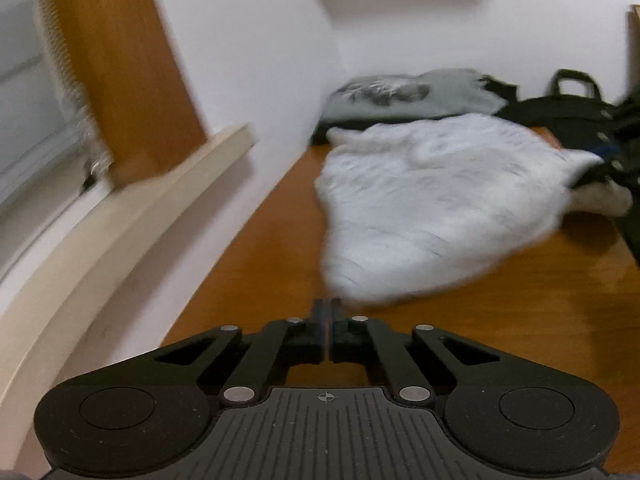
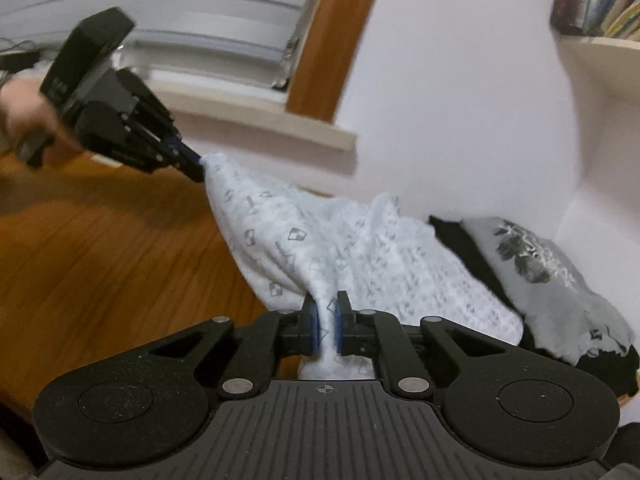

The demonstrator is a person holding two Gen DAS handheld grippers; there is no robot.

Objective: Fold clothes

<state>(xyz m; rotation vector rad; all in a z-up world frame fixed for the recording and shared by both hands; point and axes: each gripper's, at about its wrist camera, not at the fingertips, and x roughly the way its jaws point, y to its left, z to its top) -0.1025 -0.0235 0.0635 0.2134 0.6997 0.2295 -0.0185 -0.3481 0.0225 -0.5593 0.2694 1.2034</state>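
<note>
The white patterned garment [image 2: 320,248] lies bunched on the wooden counter [image 2: 100,248], its far end against a folded grey printed garment [image 2: 536,264] and dark clothes [image 1: 560,108] by the wall. Both grippers have it. The left gripper [image 2: 198,170], seen at the left of the right wrist view, has its jaws closed tight on a corner of the cloth and holds that corner lifted clear of the counter — in its own view the jaws meet with the fabric just at their tips. The right gripper [image 2: 328,320] has its jaws pinched on a gathered fold at the near edge, cloth filling the narrow gap between the blue pads.

The fabric looks light, soft and limp – it sags between the two holds and will drape rather than keep a shape. Corners and hems seem the best places to hold; a pinch on a single layer may slip, so the edge wants to be drawn taut before laying it flat.
</note>
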